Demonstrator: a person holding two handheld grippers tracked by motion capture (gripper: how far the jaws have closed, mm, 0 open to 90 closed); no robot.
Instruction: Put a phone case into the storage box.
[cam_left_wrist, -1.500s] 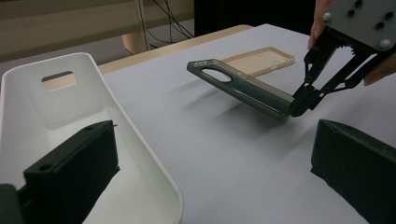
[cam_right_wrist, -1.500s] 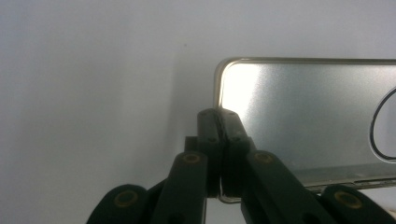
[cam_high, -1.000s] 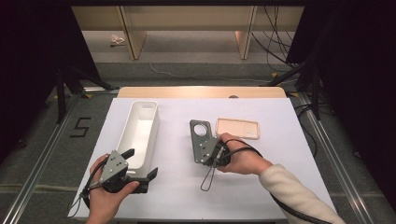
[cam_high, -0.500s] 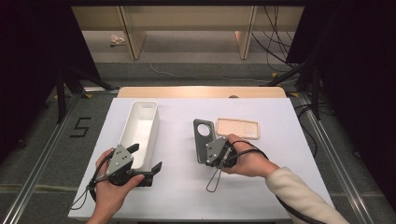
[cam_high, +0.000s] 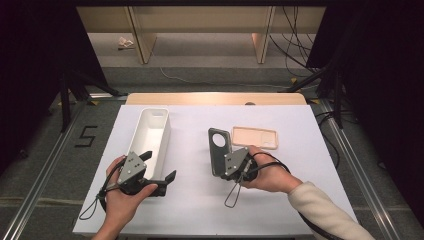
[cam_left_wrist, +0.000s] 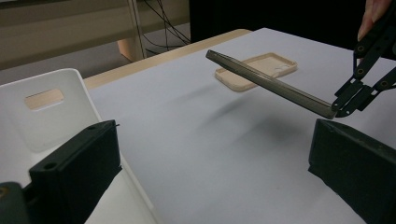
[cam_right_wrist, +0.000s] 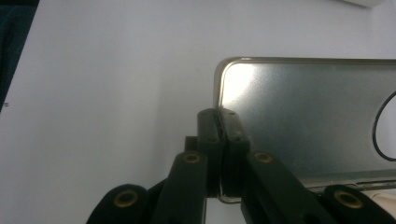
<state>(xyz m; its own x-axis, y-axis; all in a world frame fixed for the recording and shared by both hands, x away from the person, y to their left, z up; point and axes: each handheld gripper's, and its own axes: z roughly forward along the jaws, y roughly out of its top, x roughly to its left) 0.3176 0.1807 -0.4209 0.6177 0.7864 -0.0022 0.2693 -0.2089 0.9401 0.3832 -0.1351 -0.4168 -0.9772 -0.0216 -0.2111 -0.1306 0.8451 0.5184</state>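
My right gripper (cam_high: 223, 170) is shut on the near short edge of a dark grey phone case (cam_high: 218, 149) with a round camera hole. In the left gripper view the dark case (cam_left_wrist: 266, 82) hangs tilted above the table over its shadow, pinched at its lower end by the right gripper (cam_left_wrist: 340, 111). The right gripper view shows the jaws closed together (cam_right_wrist: 219, 125) over the rim of the case (cam_right_wrist: 303, 112). A beige phone case (cam_high: 255, 137) lies flat just beyond it. My left gripper (cam_high: 160, 166) stands open beside the near end of a white bin (cam_high: 150, 132), holding nothing.
The white sheet (cam_high: 200, 210) covers the table, with a wooden strip (cam_high: 215, 98) along the far edge. A cable loop (cam_high: 231, 197) trails from the right gripper toward me. In the left gripper view the bin wall (cam_left_wrist: 46, 107) rises at the left.
The right gripper has shifted the dark case slightly to the right. The left gripper has crept a little right and forward, still open.
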